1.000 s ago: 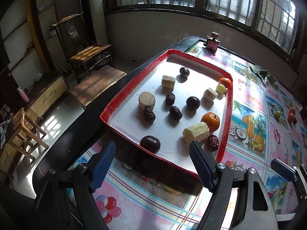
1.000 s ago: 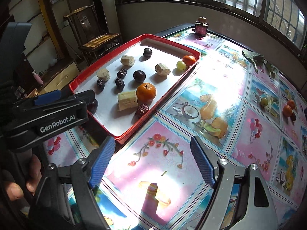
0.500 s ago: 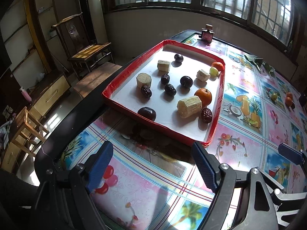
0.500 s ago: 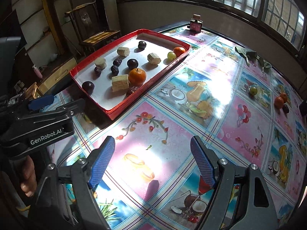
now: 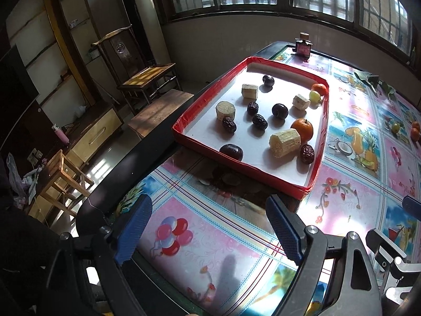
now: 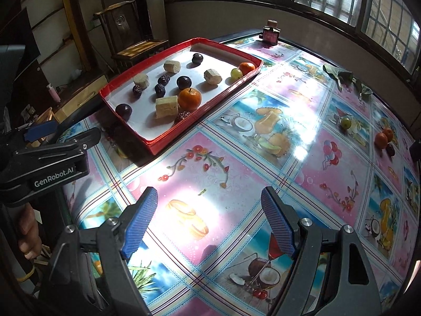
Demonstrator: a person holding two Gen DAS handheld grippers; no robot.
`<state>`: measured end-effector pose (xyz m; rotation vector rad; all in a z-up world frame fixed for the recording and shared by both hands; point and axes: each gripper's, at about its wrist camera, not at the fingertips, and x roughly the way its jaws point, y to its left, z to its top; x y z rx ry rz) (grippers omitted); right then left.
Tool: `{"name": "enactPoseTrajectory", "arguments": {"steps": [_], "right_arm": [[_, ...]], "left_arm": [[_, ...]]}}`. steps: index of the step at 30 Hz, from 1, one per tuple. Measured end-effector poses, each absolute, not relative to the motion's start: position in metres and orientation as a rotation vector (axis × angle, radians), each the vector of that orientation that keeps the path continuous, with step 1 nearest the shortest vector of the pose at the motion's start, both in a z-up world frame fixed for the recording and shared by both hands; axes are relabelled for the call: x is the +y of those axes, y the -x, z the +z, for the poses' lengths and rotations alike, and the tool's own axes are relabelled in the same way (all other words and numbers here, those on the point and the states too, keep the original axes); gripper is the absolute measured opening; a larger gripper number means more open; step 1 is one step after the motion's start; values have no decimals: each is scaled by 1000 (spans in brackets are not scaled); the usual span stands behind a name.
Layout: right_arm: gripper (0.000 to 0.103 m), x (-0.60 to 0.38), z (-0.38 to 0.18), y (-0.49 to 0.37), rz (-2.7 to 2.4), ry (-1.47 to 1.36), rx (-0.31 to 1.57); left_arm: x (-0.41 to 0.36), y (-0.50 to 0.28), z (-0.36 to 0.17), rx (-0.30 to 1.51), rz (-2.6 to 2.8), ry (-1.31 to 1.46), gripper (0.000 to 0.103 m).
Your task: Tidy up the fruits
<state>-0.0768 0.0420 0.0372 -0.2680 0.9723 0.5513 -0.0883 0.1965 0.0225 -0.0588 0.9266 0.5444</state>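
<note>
Both the left gripper (image 5: 208,233), its jaws opening with nothing between them, and the right gripper (image 6: 209,222), jaws apart and empty, hung above the table's near edge, while most fruits lay gathered in the red tray (image 6: 202,108) near the table's left edge, and a few (image 6: 382,138) remained loose by the right edge.

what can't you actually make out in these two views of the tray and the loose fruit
- Loose fruit at the table's far right: too small in both views to name beyond orange, dark and green pieces; the left wrist view's edge cuts it.
- Small bottle at the far end: label unreadable.
- Red tray: its near wall hides the floor strip behind it, left wrist view.
- Left hand-held gripper: jaws opening on nothing; the right wrist view shows only its side.
</note>
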Motion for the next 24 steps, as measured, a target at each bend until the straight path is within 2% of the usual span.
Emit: {"name": "enactPoseTrajectory", "arguments": {"steps": [11,24], "right_arm": [[81,44,33,72,541,275,984],[81,46,30,67,534,272,996]], "left_arm": [[200,82,14,999,437,185,88],[195,75,19,966,417,190,88]]}}
